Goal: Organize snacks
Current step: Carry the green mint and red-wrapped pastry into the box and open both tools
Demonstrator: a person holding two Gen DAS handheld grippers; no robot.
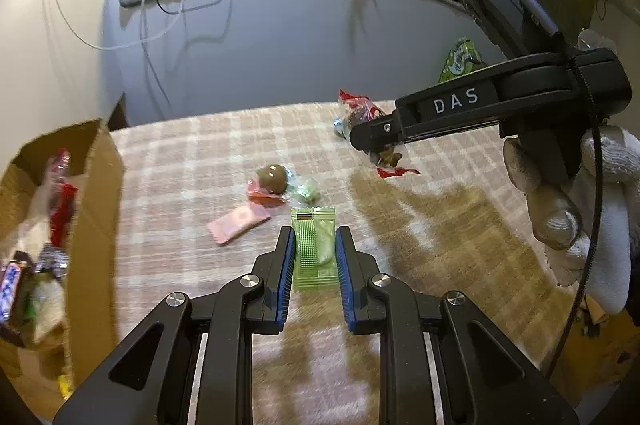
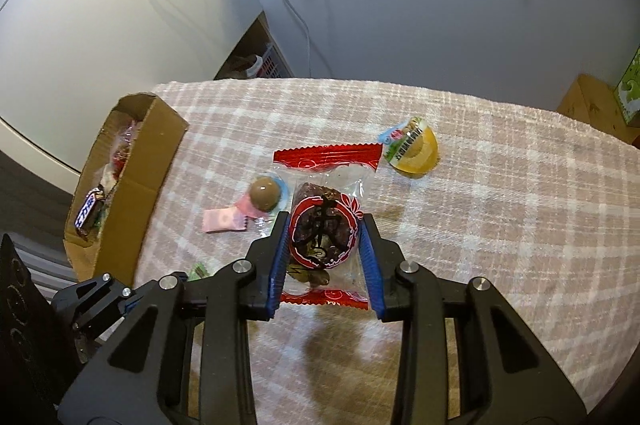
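The tabletop point(image 2: 500, 205) spreads wide under its pink plaid cloth. At nine o'clock in the right wrist view sits the cardboard box point(image 2: 132, 181), wrapped snacks already piled inside, a blue-lettered bar at its near end. The right tool point(image 2: 325, 225) is clamped on the date packet point(image 2: 324, 217), a clear wrapper with red crimped ends, blue pads pressing both sides and holding it above the cloth. Over on the left, the left tool point(image 1: 314, 237) has its pads tight against the green sachet point(image 1: 314, 249), gripping it by the edges. Just past it, at twelve o'clock, lies the brown ball candy point(image 1: 273, 179), with the pink wafer pack point(image 1: 239, 224) at eleven. At two o'clock from the packet rests the yellow jelly cup point(image 2: 412, 151), well apart from the rest.
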